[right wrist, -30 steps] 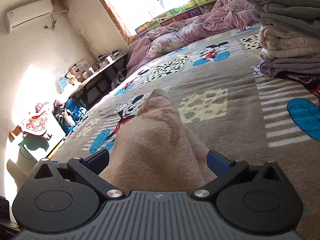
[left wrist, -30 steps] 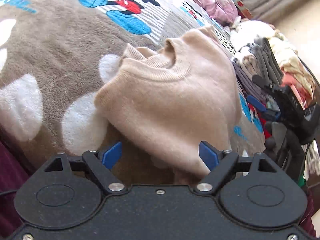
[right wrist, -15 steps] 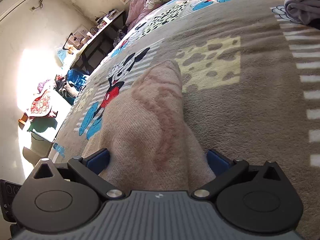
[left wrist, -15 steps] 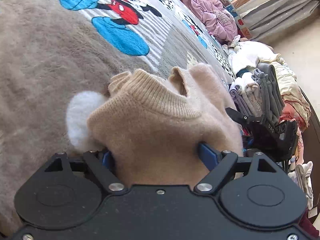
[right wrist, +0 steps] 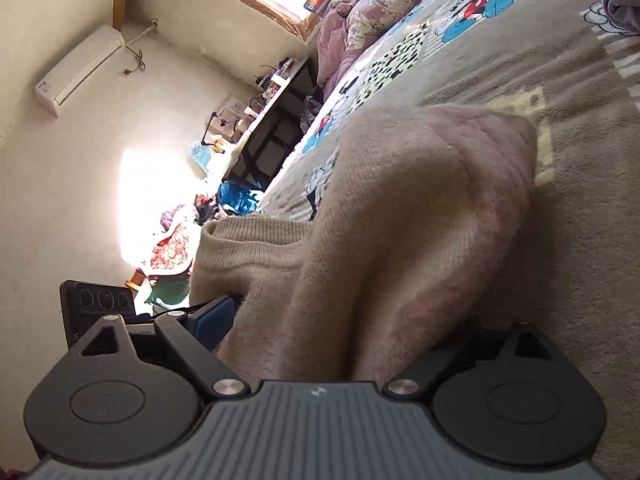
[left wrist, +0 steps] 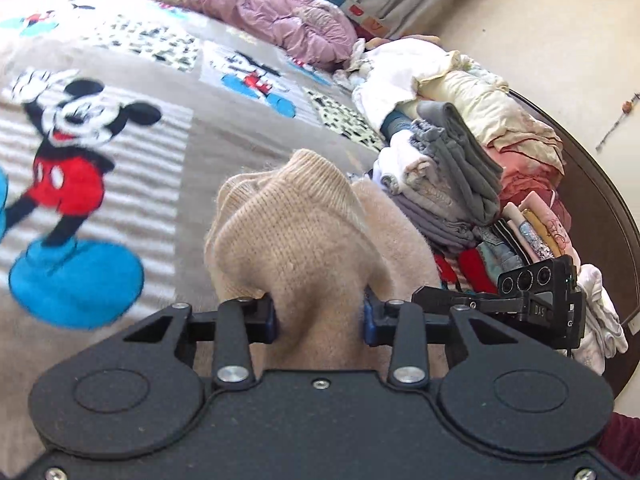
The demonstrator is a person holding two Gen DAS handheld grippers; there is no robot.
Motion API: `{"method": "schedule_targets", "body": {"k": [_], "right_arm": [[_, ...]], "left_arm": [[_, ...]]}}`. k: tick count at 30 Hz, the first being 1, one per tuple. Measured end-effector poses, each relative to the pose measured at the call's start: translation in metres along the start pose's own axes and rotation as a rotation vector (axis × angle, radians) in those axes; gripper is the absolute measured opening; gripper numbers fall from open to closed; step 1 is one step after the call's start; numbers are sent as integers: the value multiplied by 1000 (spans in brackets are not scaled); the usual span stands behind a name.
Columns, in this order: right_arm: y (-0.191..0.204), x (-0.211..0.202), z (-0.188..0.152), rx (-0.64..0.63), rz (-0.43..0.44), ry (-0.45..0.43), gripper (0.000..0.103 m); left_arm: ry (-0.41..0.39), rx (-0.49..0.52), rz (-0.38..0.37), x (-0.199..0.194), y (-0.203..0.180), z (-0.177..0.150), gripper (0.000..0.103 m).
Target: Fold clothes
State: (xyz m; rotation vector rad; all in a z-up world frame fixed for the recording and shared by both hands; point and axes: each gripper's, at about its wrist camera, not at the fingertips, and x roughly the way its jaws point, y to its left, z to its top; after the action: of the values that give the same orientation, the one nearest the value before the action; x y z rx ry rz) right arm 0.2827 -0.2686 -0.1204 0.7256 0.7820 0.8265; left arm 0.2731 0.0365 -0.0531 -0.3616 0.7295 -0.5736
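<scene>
A beige knit sweater [left wrist: 304,232] lies bunched on the Mickey Mouse blanket [left wrist: 120,184]. My left gripper [left wrist: 319,318] is shut on the sweater near its ribbed collar, with cloth bulging between the blue pads. In the right wrist view the sweater [right wrist: 400,240] drapes over my right gripper [right wrist: 340,320]. Its left blue pad [right wrist: 214,318] shows wide of the cloth. Its right pad is hidden under the fabric. The right gripper body also shows in the left wrist view [left wrist: 536,296], just right of the sweater.
A stack of folded clothes [left wrist: 452,176] and a loose heap of garments [left wrist: 520,216] stand to the right. A pink quilt [left wrist: 280,20] lies at the bed's far end. A desk [right wrist: 276,116] and air conditioner [right wrist: 80,68] line the wall.
My left gripper has closed on the sweater and lifted it, swinging toward the clothes stack. The right gripper has tilted and risen, with the sweater now draped over it.
</scene>
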Motion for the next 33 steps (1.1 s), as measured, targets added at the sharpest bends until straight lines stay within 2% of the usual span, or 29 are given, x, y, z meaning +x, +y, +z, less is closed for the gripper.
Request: {"method": "schedule_targets", "body": {"k": [1,5,8,10,11,12,14,15,18,19,22,24,26,33], "right_arm": [[3,-3,4,10,22,-29,88],[37,1,32,-95,0,-165,88],[57,6,52,-198,-33,-295,88],[67,13,63,-285,-73,-377,88],[72,16,68,-328,-93,-419,88],[77,20,73,-371,-113,-460,88],[62,40,83,-349,-200,-411,93],[48,47,86,-285,-223,-361,93],[7,58,77,-127,-250,-217,93],[-3,55,70,-121,-263,-207,93],[-19,40,59,-128,-291,-199,93],[-27,31,61,-114,-304,-209,93],[-28,28,62,-139,-357,-233,93],[-53,20,89,-21,-441,-373,94]], "left_arm": [[-15,40,1,1,-5,12,36],[-95,227,29,2,-27,57,36],[-192,348,55,0,-35,89,36],[-286,436,111,1,-35,106,36],[-330,478,156,4,-33,112,41],[-333,494,202,12,-26,113,48],[-255,467,258,31,2,111,51],[-216,454,287,41,15,110,51],[-164,373,335,48,49,99,51],[-152,343,348,48,59,95,50],[-116,253,386,49,91,82,58],[-126,166,369,45,107,84,60],[-137,83,349,43,115,90,60],[-137,-39,337,64,132,106,60]]}}
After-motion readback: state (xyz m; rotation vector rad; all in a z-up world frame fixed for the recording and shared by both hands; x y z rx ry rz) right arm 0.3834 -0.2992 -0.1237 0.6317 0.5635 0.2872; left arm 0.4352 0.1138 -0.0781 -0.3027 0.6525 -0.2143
